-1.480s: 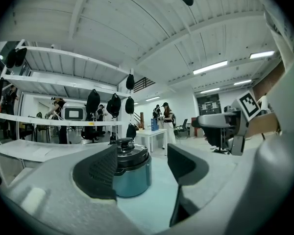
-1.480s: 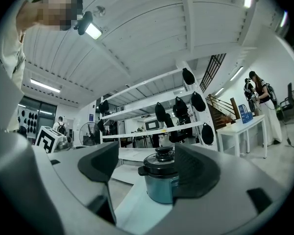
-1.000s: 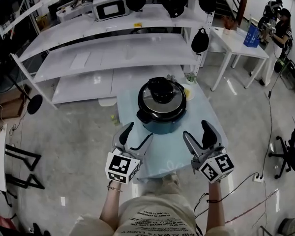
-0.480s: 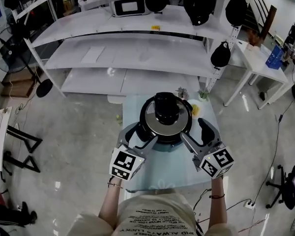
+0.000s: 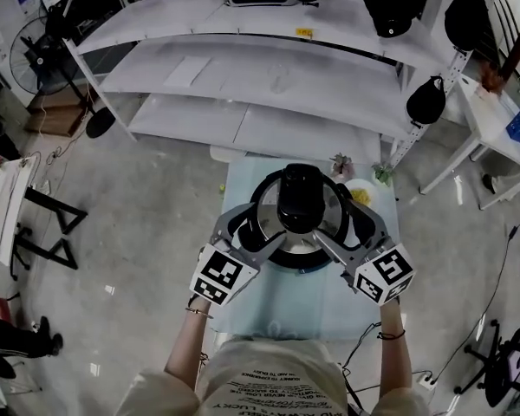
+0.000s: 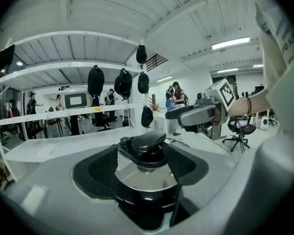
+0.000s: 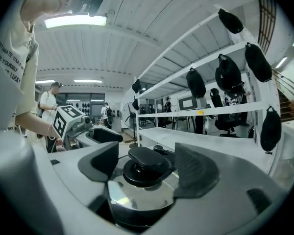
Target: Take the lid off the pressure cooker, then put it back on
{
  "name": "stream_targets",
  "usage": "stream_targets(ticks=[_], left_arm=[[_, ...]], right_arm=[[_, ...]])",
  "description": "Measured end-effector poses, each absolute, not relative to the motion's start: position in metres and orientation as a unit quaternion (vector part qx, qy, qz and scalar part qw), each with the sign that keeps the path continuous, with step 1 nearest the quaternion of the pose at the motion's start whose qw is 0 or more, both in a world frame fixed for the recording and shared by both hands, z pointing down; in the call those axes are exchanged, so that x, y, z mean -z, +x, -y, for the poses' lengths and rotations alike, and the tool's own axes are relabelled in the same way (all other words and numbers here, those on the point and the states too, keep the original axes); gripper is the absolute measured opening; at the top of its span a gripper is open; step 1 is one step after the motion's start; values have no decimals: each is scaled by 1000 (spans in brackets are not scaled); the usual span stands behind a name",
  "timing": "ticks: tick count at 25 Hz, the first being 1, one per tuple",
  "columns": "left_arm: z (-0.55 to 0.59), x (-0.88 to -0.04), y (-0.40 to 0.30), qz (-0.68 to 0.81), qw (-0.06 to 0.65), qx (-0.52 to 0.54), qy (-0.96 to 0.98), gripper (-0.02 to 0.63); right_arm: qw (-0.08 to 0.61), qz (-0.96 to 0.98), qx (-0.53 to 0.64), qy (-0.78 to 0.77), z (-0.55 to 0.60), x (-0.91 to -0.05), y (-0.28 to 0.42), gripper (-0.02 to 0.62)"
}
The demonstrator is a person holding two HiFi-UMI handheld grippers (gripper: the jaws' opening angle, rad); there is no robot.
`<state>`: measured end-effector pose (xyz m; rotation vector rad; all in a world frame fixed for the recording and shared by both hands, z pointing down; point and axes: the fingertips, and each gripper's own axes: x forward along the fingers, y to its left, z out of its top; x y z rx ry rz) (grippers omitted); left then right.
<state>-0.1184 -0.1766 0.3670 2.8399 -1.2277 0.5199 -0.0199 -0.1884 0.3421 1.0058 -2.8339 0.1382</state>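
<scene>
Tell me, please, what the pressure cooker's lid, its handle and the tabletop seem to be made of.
Lid: polished metal, probably stainless steel. It shows bright, mirror-like reflections.
Handle: matte black, likely moulded plastic. Its surface is dull, with no sharp reflections.
Tabletop: pale blue with a soft sheen, perhaps glass or laminate. The look leaves it open.

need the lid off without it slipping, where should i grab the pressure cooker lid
Probably the black handle raised at the centre of the lid: it stands proud of the smooth steel dome, giving fingers two sides to pinch. Come from the near side, where the open left gripper and right gripper flank it.
</scene>
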Motion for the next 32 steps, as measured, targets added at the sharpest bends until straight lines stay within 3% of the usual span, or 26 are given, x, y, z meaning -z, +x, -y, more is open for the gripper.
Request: stream_targets(ticks=[18,32], left_arm=[[210,-385,-85,208,-31,-255,944,302],[213,-394,-67,141,-40,-251,957,302]], right_arm=[[147,982,-54,105,222,-373,-47,341],[215,976,-24,24,216,-389,-68,341]])
